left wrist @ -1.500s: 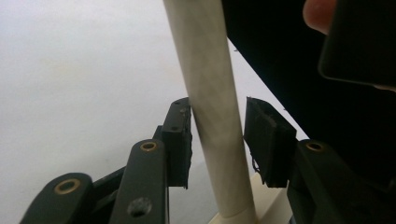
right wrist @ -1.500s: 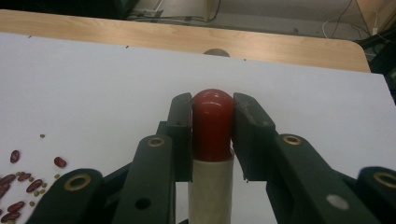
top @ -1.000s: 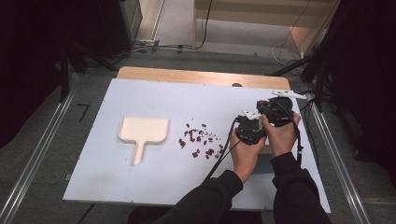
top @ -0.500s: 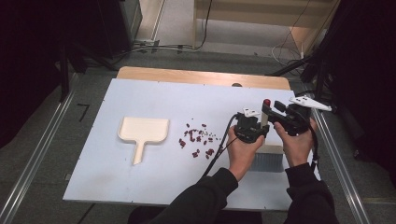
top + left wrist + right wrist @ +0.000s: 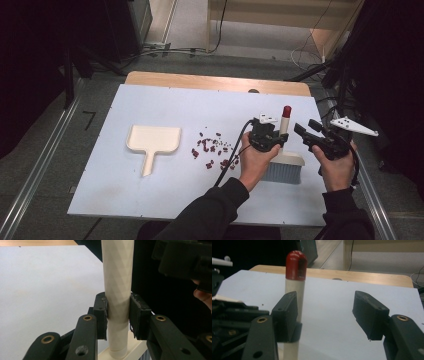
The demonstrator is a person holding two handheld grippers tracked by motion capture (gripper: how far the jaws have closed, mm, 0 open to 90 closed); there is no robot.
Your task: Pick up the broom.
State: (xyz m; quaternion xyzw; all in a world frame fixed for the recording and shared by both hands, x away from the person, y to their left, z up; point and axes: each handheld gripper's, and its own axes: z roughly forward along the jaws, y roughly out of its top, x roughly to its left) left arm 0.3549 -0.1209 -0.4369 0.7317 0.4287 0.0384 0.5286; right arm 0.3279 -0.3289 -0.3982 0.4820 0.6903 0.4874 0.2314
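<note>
A hand brush stands on its grey bristles [image 5: 281, 172] at the table's right, its white handle [image 5: 284, 127] upright with a red cap [image 5: 286, 111]. My left gripper [image 5: 276, 138] is shut on that handle [image 5: 117, 285], pads pressing both sides low down. My right gripper [image 5: 306, 128] hovers just right of the brush, open; its jaws have just been opening and nothing lies between them. In the right gripper view the handle [image 5: 294, 292] and red cap [image 5: 296, 263] rise behind the left jaw of my right gripper [image 5: 329, 312].
A cream dustpan [image 5: 152, 140] lies flat at the left of the white tabletop [image 5: 100, 175]. Several small dark red crumbs [image 5: 212, 150] are scattered between dustpan and brush. A wooden strip [image 5: 215, 82] borders the far edge; the floor drops off to the right.
My right gripper let go of the brush handle, opened, and drew off to the right. The left gripper stayed clamped on the handle in place.
</note>
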